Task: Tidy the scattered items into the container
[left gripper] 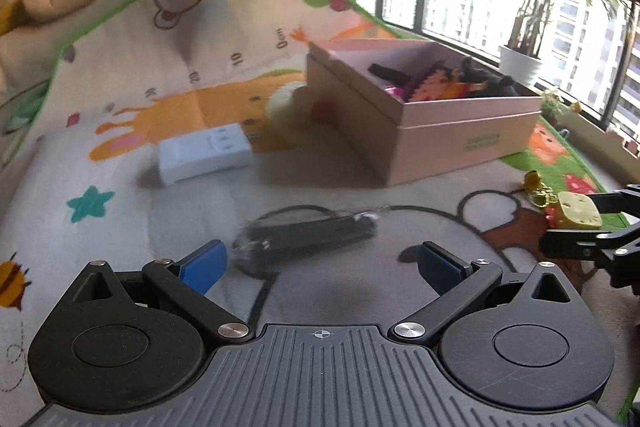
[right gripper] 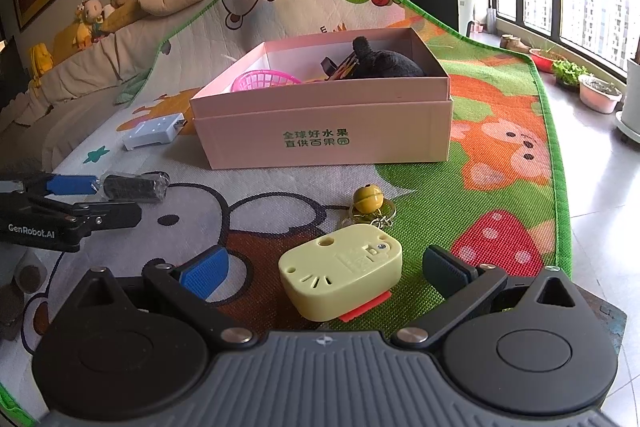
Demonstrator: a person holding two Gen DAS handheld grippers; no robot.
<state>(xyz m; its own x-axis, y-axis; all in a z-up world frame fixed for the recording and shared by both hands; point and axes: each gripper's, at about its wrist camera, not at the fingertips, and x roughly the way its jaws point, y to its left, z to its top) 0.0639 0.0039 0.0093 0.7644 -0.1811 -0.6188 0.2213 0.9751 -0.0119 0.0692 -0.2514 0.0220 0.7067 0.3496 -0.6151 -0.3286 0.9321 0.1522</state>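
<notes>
A pink cardboard box (right gripper: pixel 328 131) stands on the cartoon play mat and holds a black plush toy (right gripper: pixel 384 61), a pink basket (right gripper: pixel 264 81) and other items; it also shows in the left wrist view (left gripper: pixel 452 131). My left gripper (left gripper: pixel 320 267) is open, just short of a black wrapped bundle (left gripper: pixel 304 235) on the mat. My right gripper (right gripper: pixel 324 275) is open, its fingers either side of a pale yellow plastic toy (right gripper: pixel 340 275). A gold bell keychain (right gripper: pixel 368 201) lies just beyond that toy. A white rectangular device (left gripper: pixel 204 155) lies left of the box.
A yellowish round item (left gripper: pixel 288 99) lies against the box's left side. Cushions and plush toys (right gripper: pixel 104 11) line the sofa behind. Plant pots (right gripper: pixel 600 95) stand on the tiled floor by the window, right of the mat's green edge (right gripper: pixel 560 167).
</notes>
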